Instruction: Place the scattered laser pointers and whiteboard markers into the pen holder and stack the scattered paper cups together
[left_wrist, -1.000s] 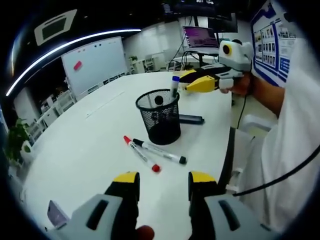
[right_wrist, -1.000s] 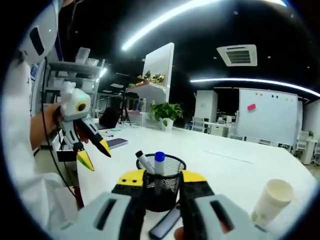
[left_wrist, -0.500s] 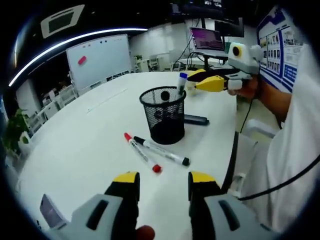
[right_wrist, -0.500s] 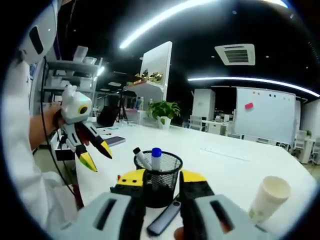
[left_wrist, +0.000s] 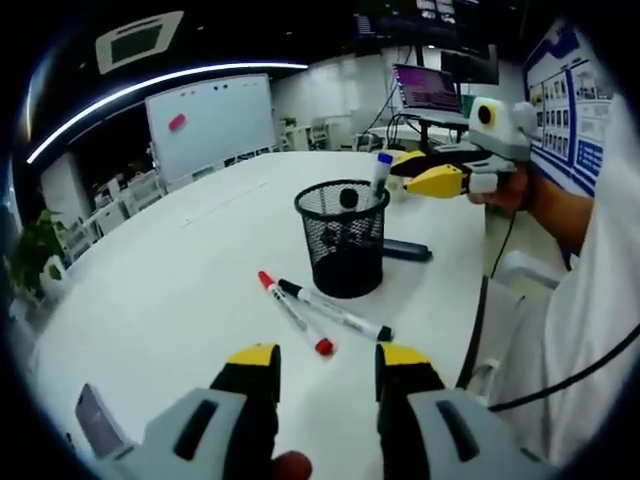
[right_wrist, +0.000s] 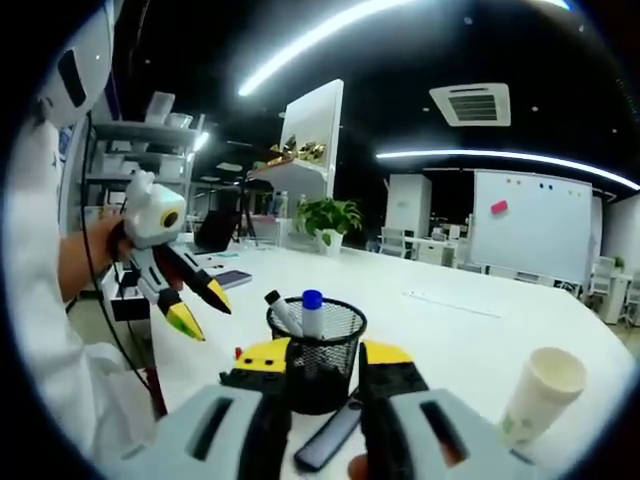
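Pen holder (left_wrist: 346, 240) sits mid-table toward the near edge, with a blue-capped marker (left_wrist: 379, 172) and a black-tipped one (right_wrist: 281, 312) already standing in it. Two markers lie loose on the table on the left tongs' side of the holder: a red-capped one (left_wrist: 294, 312) and a black-capped one (left_wrist: 335, 310), touching or nearly so at one end. A dark laser pointer (left_wrist: 405, 250) lies flat just beside the holder's base on the other side. One paper cup (right_wrist: 540, 395) stands well apart, toward the far right of the right gripper view.

Left tongs (left_wrist: 326, 358): jaws apart, nothing held, well short of the loose markers. Right tongs (right_wrist: 324, 355): jaws apart, nothing held, holder seen between the tips, pointer lying just below.

Risks:
- The mesh holder looks light, so a jaw nudging its wall while going for the pointer could tip it and spill both markers.
- The two markers lie close together, so a pinch may catch both or roll one toward the table edge.
- The pointer lies flat on the table, so the jaws may skid over it.
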